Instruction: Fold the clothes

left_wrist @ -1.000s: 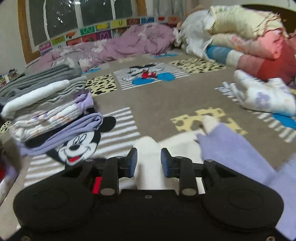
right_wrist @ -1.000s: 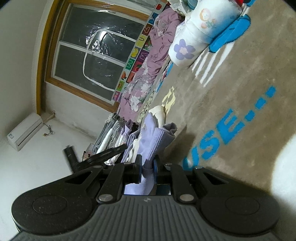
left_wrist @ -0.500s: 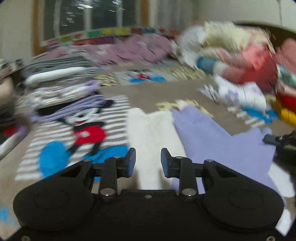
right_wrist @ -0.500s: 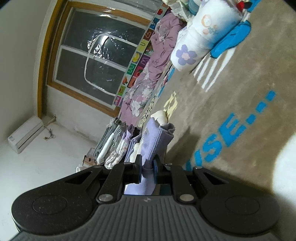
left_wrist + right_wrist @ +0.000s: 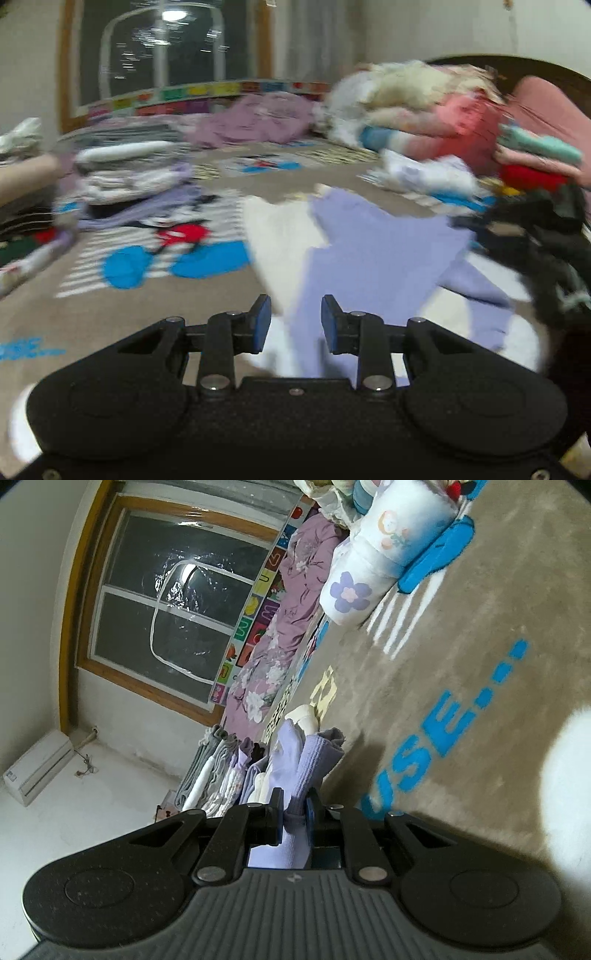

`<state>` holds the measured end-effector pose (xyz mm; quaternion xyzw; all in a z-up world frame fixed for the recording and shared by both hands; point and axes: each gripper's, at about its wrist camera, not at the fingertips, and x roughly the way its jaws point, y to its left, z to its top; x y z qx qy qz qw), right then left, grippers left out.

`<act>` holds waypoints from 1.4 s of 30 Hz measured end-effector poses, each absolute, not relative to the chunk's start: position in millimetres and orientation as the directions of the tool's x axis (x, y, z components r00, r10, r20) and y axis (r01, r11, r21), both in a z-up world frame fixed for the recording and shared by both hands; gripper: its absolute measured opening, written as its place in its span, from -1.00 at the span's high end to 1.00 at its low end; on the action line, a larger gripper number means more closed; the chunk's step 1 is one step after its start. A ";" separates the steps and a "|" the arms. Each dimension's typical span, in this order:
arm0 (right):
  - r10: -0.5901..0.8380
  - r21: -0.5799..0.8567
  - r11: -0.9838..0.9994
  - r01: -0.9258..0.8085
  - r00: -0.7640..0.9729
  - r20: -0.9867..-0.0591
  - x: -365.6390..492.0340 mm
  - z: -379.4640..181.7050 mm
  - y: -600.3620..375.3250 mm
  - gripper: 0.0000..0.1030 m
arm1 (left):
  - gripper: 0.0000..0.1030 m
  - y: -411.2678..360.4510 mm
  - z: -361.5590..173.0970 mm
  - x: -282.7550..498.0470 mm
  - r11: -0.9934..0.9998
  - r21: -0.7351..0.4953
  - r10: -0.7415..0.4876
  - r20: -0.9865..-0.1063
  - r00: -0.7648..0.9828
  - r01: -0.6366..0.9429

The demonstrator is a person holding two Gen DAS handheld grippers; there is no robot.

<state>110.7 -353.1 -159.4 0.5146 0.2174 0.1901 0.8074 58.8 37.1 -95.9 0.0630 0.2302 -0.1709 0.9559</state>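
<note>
A lavender and white garment [image 5: 373, 251] lies spread on the Mickey Mouse blanket [image 5: 155, 251] in the left wrist view, which is motion-blurred. My left gripper [image 5: 294, 321] is open and empty, hovering over the garment's near end. My right gripper [image 5: 294, 812] is shut on the garment's lavender ribbed cuff [image 5: 314, 764], holding it off the blanket [image 5: 461, 664]; the rest of the garment trails away behind it.
A stack of folded clothes [image 5: 125, 173] sits at the left and also shows in the right wrist view [image 5: 218, 775]. A heap of unfolded laundry [image 5: 436, 122] fills the back right. A white flowered bundle [image 5: 380, 561] lies on the blanket. A purple quilt [image 5: 258, 122] lies below the window.
My left gripper has pulled back and risen, so more of the garment and blanket shows. My right gripper keeps its hold on the cuff, shifted slightly.
</note>
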 end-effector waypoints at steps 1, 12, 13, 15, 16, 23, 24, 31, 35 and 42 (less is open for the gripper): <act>0.527 0.911 0.405 -0.076 0.834 -0.164 111.4 -159.4 -352.2 0.70 | 0.46 28.2 -108.4 64.4 0.926 0.043 -0.295 -0.539 0.789 0.376; 0.485 0.869 0.493 -0.024 0.837 -0.252 111.5 -152.0 -347.8 0.70 | 0.16 -8.2 -117.9 58.3 0.865 0.152 -0.304 -0.600 0.740 0.479; 0.482 0.871 0.492 -0.018 0.838 -0.255 111.3 -151.9 -348.2 0.71 | 0.15 -9.3 -125.9 61.6 0.843 0.124 -0.331 -0.647 0.687 0.523; 0.474 0.872 0.489 -0.006 0.841 -0.260 111.1 -149.5 -348.5 0.72 | 0.14 -9.8 -121.7 53.6 0.822 0.164 -0.341 -0.626 0.701 0.546; 0.468 0.872 0.490 0.001 0.843 -0.264 110.9 -147.6 -348.8 0.73 | 0.14 -5.6 -113.5 51.7 0.823 0.154 -0.364 -0.596 0.716 0.546; 0.459 0.865 0.502 0.004 0.846 -0.270 115.9 -125.7 -345.4 0.75 | 0.02 3.5 -121.4 68.7 0.834 0.147 -0.382 -0.541 0.749 0.531; 0.460 0.864 0.504 0.004 0.845 -0.272 117.6 -122.3 -344.1 0.75 | 0.02 3.4 -125.4 72.3 0.833 0.150 -0.379 -0.545 0.748 0.532; 0.463 0.852 0.523 -0.004 0.841 -0.280 130.6 -95.5 -333.1 0.76 | 0.02 11.5 -136.7 68.4 0.825 0.139 -0.404 -0.533 0.743 0.548; 0.473 0.861 0.509 -0.022 0.843 -0.258 139.2 -82.4 -322.9 0.76 | 0.02 17.4 -137.5 64.8 0.825 0.092 -0.433 -0.531 0.728 0.558; 0.490 0.859 0.509 -0.044 0.836 -0.247 169.4 -54.5 -290.0 0.78 | -0.12 27.5 -137.3 62.9 0.805 0.018 -0.496 -0.530 0.688 0.594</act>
